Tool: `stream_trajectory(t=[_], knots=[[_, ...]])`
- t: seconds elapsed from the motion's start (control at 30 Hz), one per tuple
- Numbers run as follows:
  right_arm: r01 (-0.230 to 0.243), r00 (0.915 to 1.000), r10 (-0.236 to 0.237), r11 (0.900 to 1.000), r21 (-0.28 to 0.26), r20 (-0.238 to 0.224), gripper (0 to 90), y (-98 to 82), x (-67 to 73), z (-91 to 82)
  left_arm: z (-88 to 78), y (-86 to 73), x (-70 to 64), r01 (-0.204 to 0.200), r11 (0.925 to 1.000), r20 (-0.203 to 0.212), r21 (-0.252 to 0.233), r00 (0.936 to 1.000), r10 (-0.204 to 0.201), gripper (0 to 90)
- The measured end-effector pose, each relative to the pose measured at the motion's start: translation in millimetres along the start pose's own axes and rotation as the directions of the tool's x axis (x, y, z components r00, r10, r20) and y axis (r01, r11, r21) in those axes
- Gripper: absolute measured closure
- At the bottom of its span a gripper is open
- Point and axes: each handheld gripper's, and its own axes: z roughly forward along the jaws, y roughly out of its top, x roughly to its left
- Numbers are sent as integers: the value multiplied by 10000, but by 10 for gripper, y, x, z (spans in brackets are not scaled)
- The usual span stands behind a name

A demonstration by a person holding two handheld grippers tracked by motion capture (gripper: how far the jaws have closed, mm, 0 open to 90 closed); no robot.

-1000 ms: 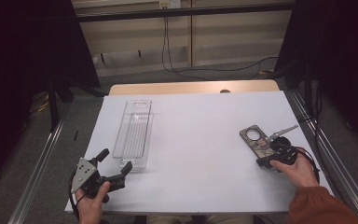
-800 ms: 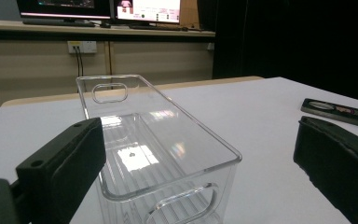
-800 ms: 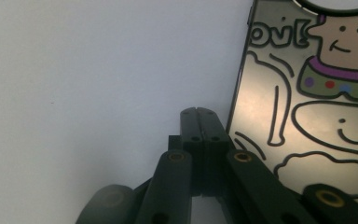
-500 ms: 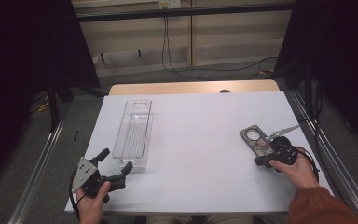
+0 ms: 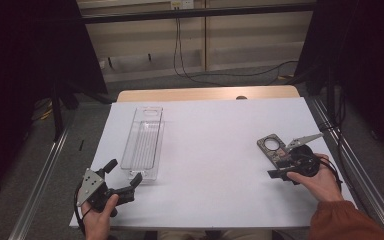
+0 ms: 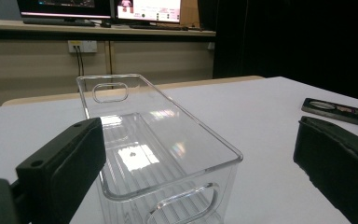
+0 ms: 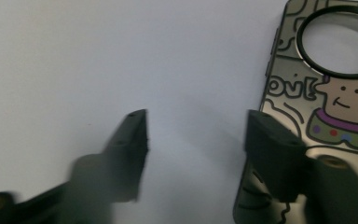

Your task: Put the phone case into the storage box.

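A clear plastic bin (image 5: 145,140) lies lengthwise on the white table (image 5: 215,165), left of centre. My left gripper (image 5: 125,171) rests at the bin's near end with its jaws open; in the left gripper view the bin (image 6: 140,140) stands between and beyond the jaws of the left gripper (image 6: 196,163), untouched. At the right lies a phone case (image 5: 272,147) printed with a cartoon figure. My right gripper (image 5: 282,167) hangs over the case's near end. Its jaws have just been opening. In the right gripper view the right gripper (image 7: 196,135) has bare table between its jaws, one jaw above the edge of the phone case (image 7: 340,93).
The table's far edge meets a wooden strip (image 5: 205,94). Metal rails (image 5: 352,165) run along both sides of the table. Cables (image 5: 190,60) hang at the back wall. The phone case (image 6: 335,108) shows at the right of the left gripper view.
The right gripper's jaws have gone from shut to open above the phone case, and that hand shifted only slightly. The left gripper and the bin have not moved.
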Motion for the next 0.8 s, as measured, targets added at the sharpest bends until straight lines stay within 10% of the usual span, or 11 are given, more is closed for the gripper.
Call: stream_trajectory(t=[0.2,0.8], knots=[[73,9998,-75,9999,98,193,99,51,40,3,-4,-2,9,-33,10000,-18,31,10000,33,24],[161,9952,-100,9979,-621,973,36,163,39,-103,1,-9,14,6,10000,-104,21,9999,-6,24]])
